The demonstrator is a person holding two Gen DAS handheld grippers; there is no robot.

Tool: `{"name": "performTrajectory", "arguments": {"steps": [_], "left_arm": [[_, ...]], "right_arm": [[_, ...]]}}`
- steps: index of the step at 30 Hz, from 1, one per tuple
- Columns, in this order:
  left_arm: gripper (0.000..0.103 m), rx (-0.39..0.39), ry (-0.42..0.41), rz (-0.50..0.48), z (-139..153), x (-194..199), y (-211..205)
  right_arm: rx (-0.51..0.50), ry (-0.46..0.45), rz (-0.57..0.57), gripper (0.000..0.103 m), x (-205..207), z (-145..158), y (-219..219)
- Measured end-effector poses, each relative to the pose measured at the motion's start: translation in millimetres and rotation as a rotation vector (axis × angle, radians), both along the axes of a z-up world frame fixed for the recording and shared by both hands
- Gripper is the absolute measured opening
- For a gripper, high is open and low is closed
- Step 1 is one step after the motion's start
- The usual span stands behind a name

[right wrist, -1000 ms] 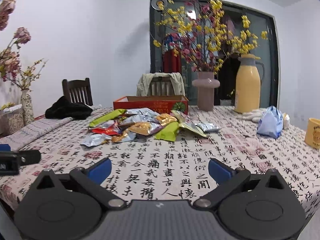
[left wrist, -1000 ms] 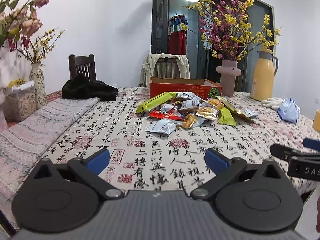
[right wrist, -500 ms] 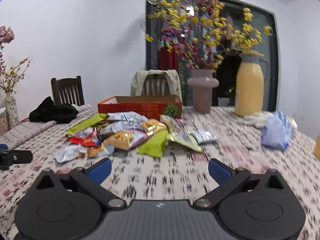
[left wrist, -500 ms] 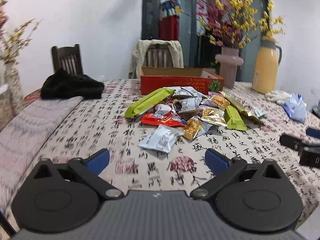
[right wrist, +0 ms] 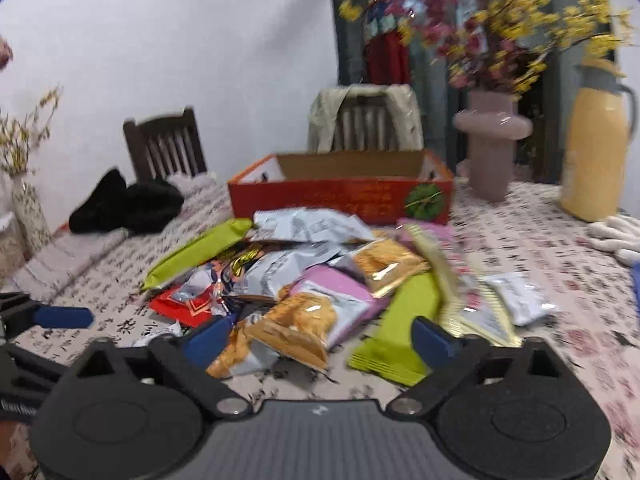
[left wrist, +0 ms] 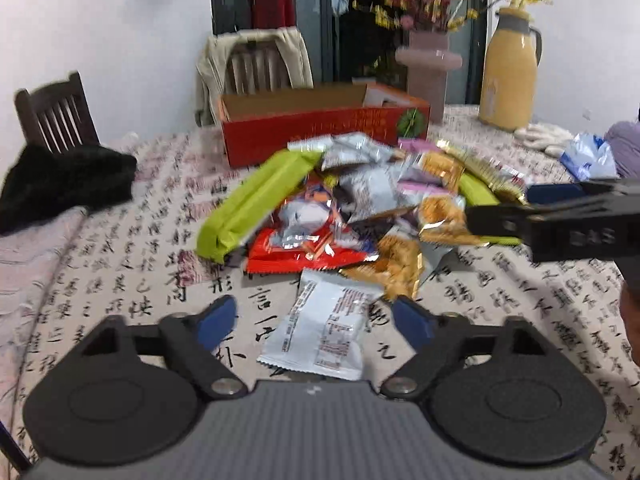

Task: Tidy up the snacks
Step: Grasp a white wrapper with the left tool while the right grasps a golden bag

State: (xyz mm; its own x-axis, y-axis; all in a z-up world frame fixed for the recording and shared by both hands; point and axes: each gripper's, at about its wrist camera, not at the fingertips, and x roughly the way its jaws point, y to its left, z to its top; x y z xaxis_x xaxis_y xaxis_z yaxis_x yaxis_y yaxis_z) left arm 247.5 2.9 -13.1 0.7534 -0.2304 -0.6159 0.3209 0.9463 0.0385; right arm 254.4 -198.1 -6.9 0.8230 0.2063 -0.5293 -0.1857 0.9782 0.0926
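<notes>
My left tool (left wrist: 314,322) and right tool (right wrist: 320,334): black linkage arms, blue pads, silver pivot screws, ribbed grey housing.

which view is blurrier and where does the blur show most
Right wrist view is blurrier: the flowers and tablecloth edges smear; left wrist view is sharper, the white snack packet print is soft but visible, and the red box lettering is smeared.

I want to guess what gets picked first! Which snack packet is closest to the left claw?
The silvery-white packet, lying alone at the pile's near edge, between the left claw's closing fingers but not yet pinched. The other packets sit farther back.
</notes>
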Motion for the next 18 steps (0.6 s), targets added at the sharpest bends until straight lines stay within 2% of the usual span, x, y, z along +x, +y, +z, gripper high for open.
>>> {"name": "performTrajectory", "arguments": {"steps": [2,4,6,9,10,11,12,15,18], "left_arm": [[0.076,-0.004,0.025,-0.003,-7,12,2],[0.076,-0.011,0.046,-0.025,-11,20,5],[0.076,-0.021,0.062,-0.042,-14,26,5],[0.075,-0.031,0.089,-0.044,-18,32,4],[0.069,-0.035,0.094,-0.045,-19,32,3],[0.058,-0.033,0.086,-0.044,-19,31,2],[0.052,-0.026,0.08,-0.047,-19,31,0],[0.045,-0.029,0.08,-0.044,-16,25,-2],[0.043,-0.038,0.056,-0.019,-12,13,-2]], "right_arm": [[-0.013,0.015,0.012,0.085,15,-5,9],[-0.022,0.027,0.008,0.081,27,-9,15],[-0.012,0.04,0.009,0.073,37,-13,17],[0.008,0.055,0.014,0.066,46,-17,17],[0.004,0.053,0.015,0.064,46,-18,17],[-0.009,0.052,0.015,0.057,46,-19,17],[-0.016,0.048,0.016,0.051,45,-18,16],[0.004,0.054,0.034,0.043,38,-18,7],[-0.004,0.053,0.039,0.042,26,-19,-2]]}}
